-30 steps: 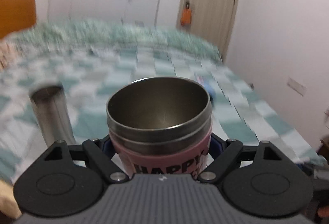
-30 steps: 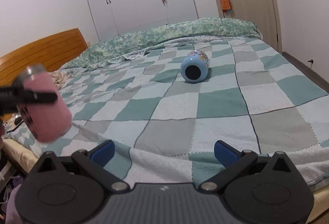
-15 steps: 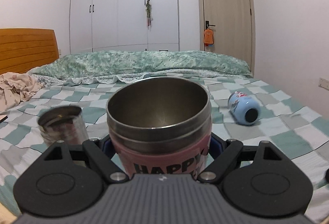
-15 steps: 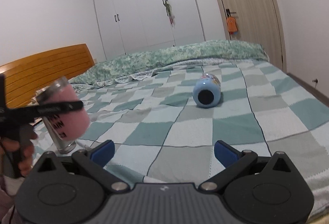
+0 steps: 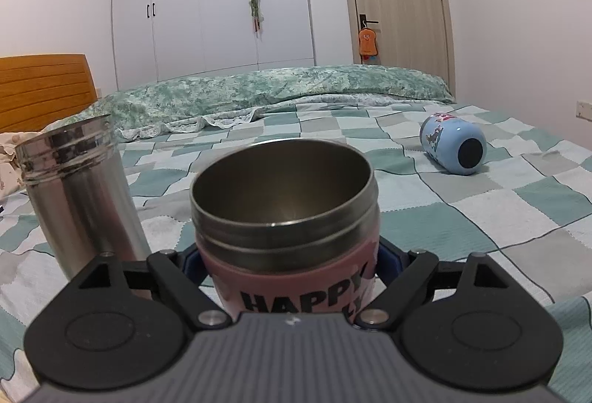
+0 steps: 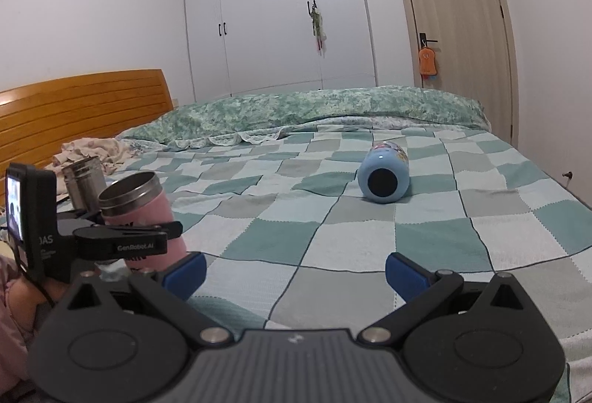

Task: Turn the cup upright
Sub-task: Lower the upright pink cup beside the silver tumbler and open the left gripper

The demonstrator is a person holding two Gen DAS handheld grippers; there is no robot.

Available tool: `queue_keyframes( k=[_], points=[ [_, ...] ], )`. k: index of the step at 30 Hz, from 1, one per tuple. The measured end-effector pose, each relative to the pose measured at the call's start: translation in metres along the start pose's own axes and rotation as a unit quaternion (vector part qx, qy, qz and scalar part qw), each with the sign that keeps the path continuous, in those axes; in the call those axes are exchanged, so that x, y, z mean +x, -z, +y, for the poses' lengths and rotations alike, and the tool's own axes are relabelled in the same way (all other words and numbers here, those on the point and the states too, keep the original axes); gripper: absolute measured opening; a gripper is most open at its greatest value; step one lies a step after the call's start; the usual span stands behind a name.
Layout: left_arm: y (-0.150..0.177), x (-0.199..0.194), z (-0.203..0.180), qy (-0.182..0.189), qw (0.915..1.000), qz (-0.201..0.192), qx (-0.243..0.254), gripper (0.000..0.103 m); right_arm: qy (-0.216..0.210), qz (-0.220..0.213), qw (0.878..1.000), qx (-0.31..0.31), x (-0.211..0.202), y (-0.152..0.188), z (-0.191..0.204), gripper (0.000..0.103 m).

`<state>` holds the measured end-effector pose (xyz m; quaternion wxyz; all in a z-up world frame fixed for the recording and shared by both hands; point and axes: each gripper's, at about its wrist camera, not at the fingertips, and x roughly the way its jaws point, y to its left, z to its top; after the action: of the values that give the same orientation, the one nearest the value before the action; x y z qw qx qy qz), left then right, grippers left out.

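Note:
My left gripper (image 5: 292, 257) is shut on a pink steel cup (image 5: 285, 218) marked "HAPPY", held upright with its open mouth up, low over the checked bedspread. The same cup (image 6: 142, 214) and left gripper (image 6: 125, 244) show at the left of the right wrist view. A blue cup (image 5: 453, 143) lies on its side on the bed to the right, dark base toward me; it also shows in the right wrist view (image 6: 384, 177). My right gripper (image 6: 294, 273) is open and empty, well short of the blue cup.
A plain steel cup (image 5: 79, 196) stands upright just left of the pink cup, also seen in the right wrist view (image 6: 83, 181). A rumpled green quilt (image 6: 314, 111) lies along the far side. A wooden headboard (image 6: 74, 111) is at left, a crumpled cloth (image 6: 92, 151) near it.
The left gripper has lowered the pink cup toward the bed beside the steel cup. The right gripper has dropped lower and levelled out; the blue cup has not moved.

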<state>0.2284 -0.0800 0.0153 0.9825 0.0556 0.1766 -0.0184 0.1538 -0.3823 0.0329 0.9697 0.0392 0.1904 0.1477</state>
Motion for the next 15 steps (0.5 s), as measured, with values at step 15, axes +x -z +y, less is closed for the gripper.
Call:
queue_keyframes(
  k=[15],
  points=[
    [-0.026, -0.142, 0.043, 0.018, 0.9880, -0.152, -0.025, 0.103, 0.019, -0.078, 0.996, -0.026, -0.052, -0.003, 0.027, 0.103]
  ],
)
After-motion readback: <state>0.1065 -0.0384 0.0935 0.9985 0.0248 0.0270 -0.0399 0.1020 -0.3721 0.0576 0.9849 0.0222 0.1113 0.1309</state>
